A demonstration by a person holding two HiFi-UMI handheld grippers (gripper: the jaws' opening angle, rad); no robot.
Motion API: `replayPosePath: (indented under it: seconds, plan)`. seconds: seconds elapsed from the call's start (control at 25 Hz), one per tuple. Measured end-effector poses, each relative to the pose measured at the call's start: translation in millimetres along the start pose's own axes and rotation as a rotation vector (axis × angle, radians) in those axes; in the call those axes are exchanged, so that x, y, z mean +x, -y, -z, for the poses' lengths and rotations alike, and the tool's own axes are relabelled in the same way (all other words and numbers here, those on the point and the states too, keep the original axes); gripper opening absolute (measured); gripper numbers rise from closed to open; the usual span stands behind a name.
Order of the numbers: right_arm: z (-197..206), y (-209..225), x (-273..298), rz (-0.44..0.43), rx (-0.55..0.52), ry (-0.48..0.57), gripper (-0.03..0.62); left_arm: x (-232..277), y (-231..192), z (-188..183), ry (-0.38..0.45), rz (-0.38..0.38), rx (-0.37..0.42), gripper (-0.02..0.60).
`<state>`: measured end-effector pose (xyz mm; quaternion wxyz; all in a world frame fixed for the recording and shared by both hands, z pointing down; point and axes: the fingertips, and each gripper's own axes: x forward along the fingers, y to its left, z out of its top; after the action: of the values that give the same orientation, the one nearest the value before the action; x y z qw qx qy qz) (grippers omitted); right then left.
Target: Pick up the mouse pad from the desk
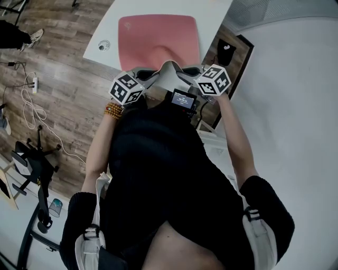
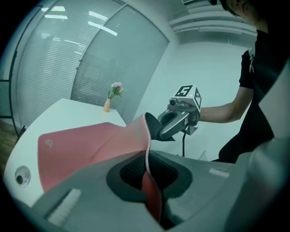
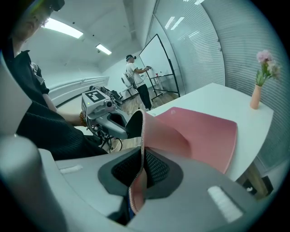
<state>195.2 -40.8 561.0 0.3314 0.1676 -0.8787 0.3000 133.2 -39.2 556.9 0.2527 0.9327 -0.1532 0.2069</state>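
Mouse pad [image 1: 158, 39] is clamped at its near edge by left gripper [image 1: 152, 77] and right gripper [image 1: 186, 74], side by side. Near edge is held up; far part lies on the desk [image 1: 211, 13], running away from both grippers.

Cool, even light from ceiling strips [image 3: 63, 28]; fisheye bulge, dark corners, near parts perhaps soft.

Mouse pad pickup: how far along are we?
Done: the left gripper and the right gripper are both shut on the near edge of the pink mouse pad. In hand: that edge is raised off the white desk and bunched between them. Left: the pad's far part lies on the desk and needs lifting clear.
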Motion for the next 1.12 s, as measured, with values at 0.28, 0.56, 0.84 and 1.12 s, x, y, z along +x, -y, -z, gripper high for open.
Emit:
replayPosePath:
  seconds: [0.28,0.56,0.84,1.12]
  plan:
    - [-13.6,-8.8,-24.0,0.011,0.049,0.101,0.04,-14.8,8.3,-26.2,0.09,0.005,0.02,0.022]
    - [-35.2,-18.8,-46.1,-0.051,0.128,0.246,0.04,-27.4,17.2,-58.9,0.162,0.0,0.063,0.022]
    - [-68.8,-34.9,-67.2,-0.111,0.16,0.387,0.041,-48.6,24.0,-95.0,0.273,-0.003,0.082,0.022]
    - [-90.0,-42.1,-87.0,-0.162,0.164,0.485,0.041,-61.7,28.7,-117.6,0.363,-0.002,0.07,0.022]
